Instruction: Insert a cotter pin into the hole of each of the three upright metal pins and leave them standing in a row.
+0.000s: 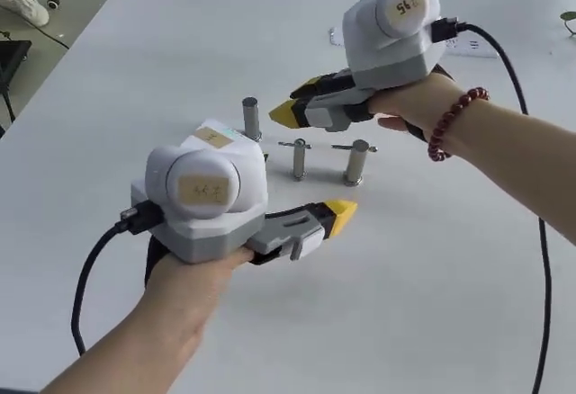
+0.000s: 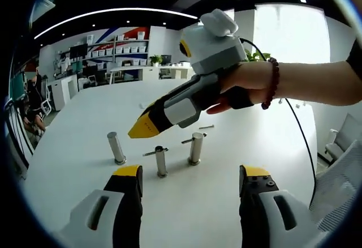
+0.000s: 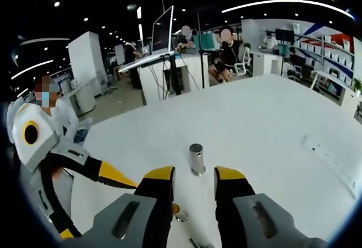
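since two of the three metal pins already have a thin cotter pin (image 1: 286,145) poked through them, the job in hand looks like the last one: the bare pin (image 1: 251,118), which stands at one end of the row on the white bench (image 1: 432,259). the middle pin (image 1: 298,159) and the other end pin (image 1: 356,163) stand near each other, each with its little bar sticking out on both sides. the right hand-held gripper (image 1: 283,113) hangs just above the row near the bare pin, and in its own view its jaws are a narrow way apart with nothing i can see between them. the left hand-held gripper (image 2: 191,174) has its jaws wide apart, holds nothing, and points at the row. to do this step well, i think a cotter pin should be held by its end, lined up level with the small hole and pushed in slowly, while the other hand-held gripper stops the pin from tipping. the pins are smooth, shiny, round gray posts with flat tops, so they may slip or fall over easily. the bench is flat and plain. a thin bit of metal (image 2: 206,127) lies behind the row; it may be a spare cotter pin, but it is too small to tell.
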`<state>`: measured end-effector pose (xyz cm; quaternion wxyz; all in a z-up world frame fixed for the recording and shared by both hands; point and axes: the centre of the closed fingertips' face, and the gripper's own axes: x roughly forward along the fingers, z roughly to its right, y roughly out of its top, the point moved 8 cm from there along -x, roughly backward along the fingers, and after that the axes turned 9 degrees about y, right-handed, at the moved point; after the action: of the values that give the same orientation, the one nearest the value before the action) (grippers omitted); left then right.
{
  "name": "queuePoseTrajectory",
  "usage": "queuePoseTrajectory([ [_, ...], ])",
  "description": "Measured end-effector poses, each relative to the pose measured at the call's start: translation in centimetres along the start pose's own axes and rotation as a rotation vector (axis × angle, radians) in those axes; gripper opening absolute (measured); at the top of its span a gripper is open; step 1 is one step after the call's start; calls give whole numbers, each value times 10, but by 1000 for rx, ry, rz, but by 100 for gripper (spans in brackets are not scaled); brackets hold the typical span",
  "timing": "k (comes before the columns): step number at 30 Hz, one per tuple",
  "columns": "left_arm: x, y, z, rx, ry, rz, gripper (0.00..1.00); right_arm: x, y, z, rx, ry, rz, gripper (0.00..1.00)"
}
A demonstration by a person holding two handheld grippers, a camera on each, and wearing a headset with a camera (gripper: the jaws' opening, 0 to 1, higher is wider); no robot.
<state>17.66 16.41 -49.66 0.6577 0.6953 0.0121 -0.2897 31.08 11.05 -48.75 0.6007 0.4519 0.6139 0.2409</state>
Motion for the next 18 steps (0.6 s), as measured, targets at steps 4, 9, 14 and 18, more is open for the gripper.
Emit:
queuePoseTrajectory([
  [4, -5, 2, -6, 0, -14, 2, 73, 13, -3, 1, 17, 1, -19, 23],
  [9, -15, 4, -11, 1, -36, -3, 78, 28, -3, 4, 32, -3, -21, 21],
  [14, -25, 4, -19, -9, -32, 4, 81, 37, -3, 6, 41, -17, -15, 21],
  [18, -31, -1, -24, -3, -22, -12, 82, 46, -3, 6, 26, -15, -7, 18],
])
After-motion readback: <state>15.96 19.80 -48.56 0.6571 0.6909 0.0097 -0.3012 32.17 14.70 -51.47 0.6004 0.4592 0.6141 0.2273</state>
